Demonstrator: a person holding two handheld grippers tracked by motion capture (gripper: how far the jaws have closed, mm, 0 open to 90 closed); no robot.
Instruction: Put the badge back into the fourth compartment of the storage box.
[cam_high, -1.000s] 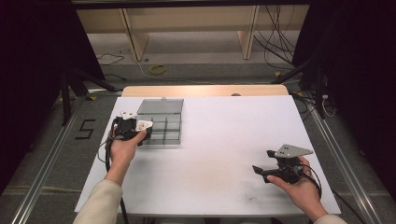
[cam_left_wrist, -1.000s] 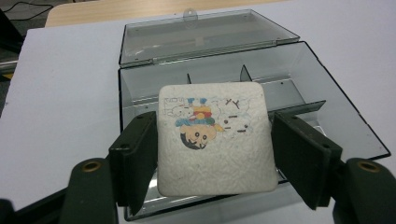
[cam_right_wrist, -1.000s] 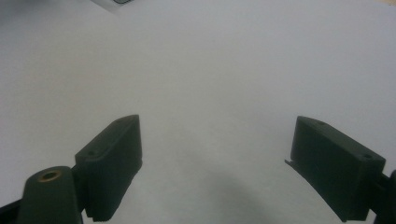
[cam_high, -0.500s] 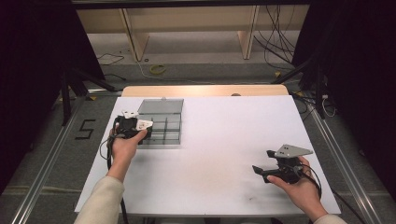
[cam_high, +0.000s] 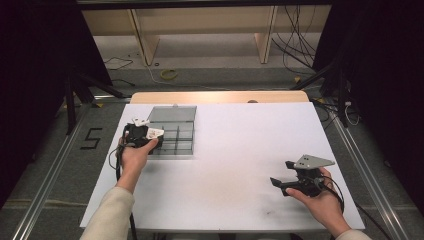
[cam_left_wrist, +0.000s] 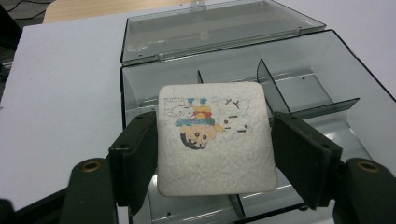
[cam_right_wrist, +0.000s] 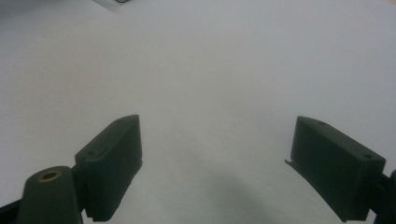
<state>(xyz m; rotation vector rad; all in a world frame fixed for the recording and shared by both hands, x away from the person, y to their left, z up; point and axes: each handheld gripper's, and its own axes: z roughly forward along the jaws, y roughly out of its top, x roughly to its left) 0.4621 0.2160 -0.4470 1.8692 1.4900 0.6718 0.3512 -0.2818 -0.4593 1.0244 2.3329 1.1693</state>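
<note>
Pinching a white square coaster (cam_left_wrist: 215, 137) with a cartoon print between its jaws, the left gripper (cam_left_wrist: 212, 154) holds it flat above the open clear divided box (cam_left_wrist: 322, 88) near the counter's (cam_high: 240, 145) left edge. The right gripper (cam_right_wrist: 215, 163) hovers over bare counter well apart, jaws spread wide on nothing.

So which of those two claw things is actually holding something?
The left gripper, by the open clear box: its jaws clamp a white square card with a cartoon. The right gripper is open over bare table.
</note>
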